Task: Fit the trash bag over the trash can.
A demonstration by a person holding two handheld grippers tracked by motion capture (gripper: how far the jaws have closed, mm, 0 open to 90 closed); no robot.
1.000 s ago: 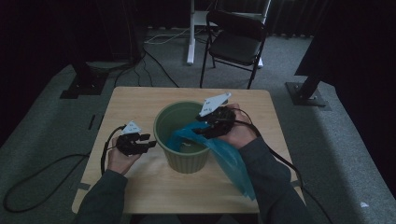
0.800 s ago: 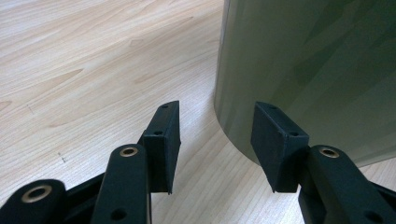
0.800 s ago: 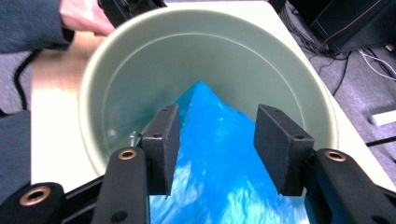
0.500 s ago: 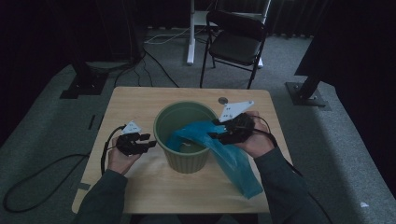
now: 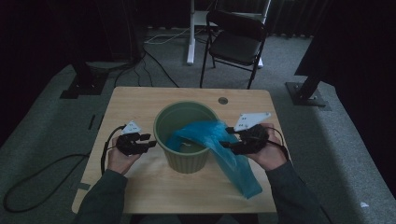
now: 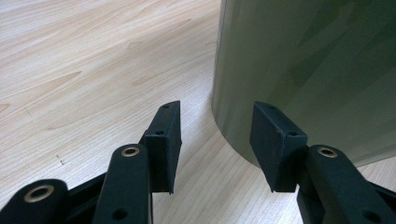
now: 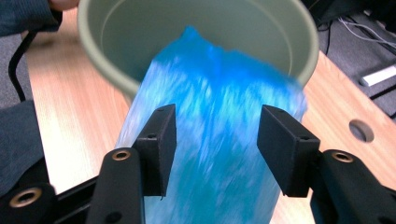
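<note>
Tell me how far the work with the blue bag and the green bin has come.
Early stage. Done: one end of the blue bag lies inside the green bin. In hand: the right tongs stand open around the bag; the left tongs wait open beside the bin. Left: most of the bag hangs outside onto the table.

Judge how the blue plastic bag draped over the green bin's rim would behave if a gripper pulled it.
The blue plastic bag is probably floppy: it sags over the rim of the green bin onto the table. Its thin, translucent film suggests it is light. Its glossy surface might slip between the right gripper fingers.
</note>
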